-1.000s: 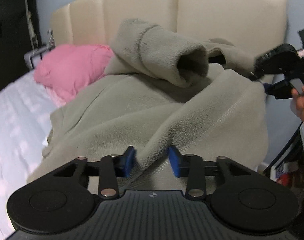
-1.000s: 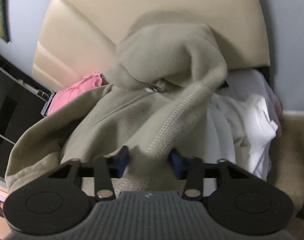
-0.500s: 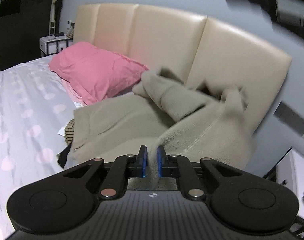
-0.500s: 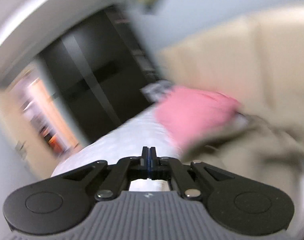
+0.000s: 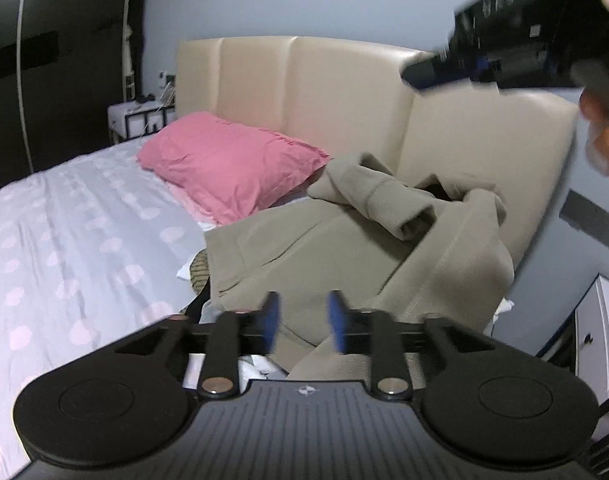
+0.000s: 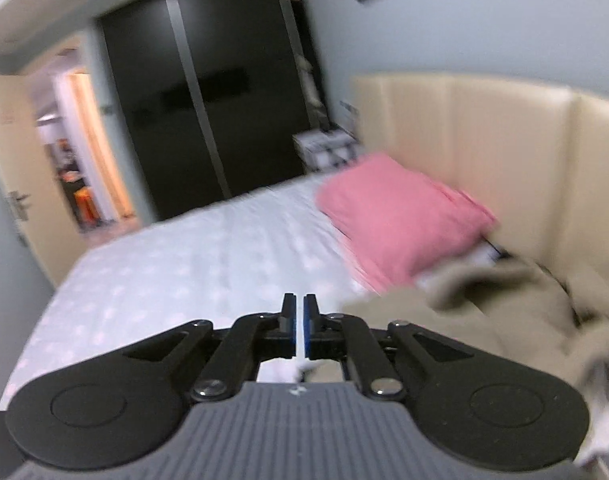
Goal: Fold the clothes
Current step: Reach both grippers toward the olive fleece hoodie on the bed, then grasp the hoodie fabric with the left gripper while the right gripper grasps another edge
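Left gripper (image 5: pixel 302 322) hangs above the near edge of the beige fleece garment (image 5: pixel 344 248), its blue pads blurred as the jaws open with nothing between them. That garment lies crumpled at the head of the bed (image 5: pixel 76 216), just right of the pink pillow (image 5: pixel 228 162) and against the cream headboard (image 5: pixel 344 92). It looks thick, soft and limp, light but bulky, so it should sag and bunch when lifted; the stitched seam (image 5: pixel 420 284) or a hem seems the firmest place to pinch. Darker and white cloth peeks from under its left edge, too covered to identify. Right gripper (image 6: pixel 299 328) has its pads nearly pressed together, holding nothing, over the spotted sheet. Its view is smeared, and the garment is cut off at the right.
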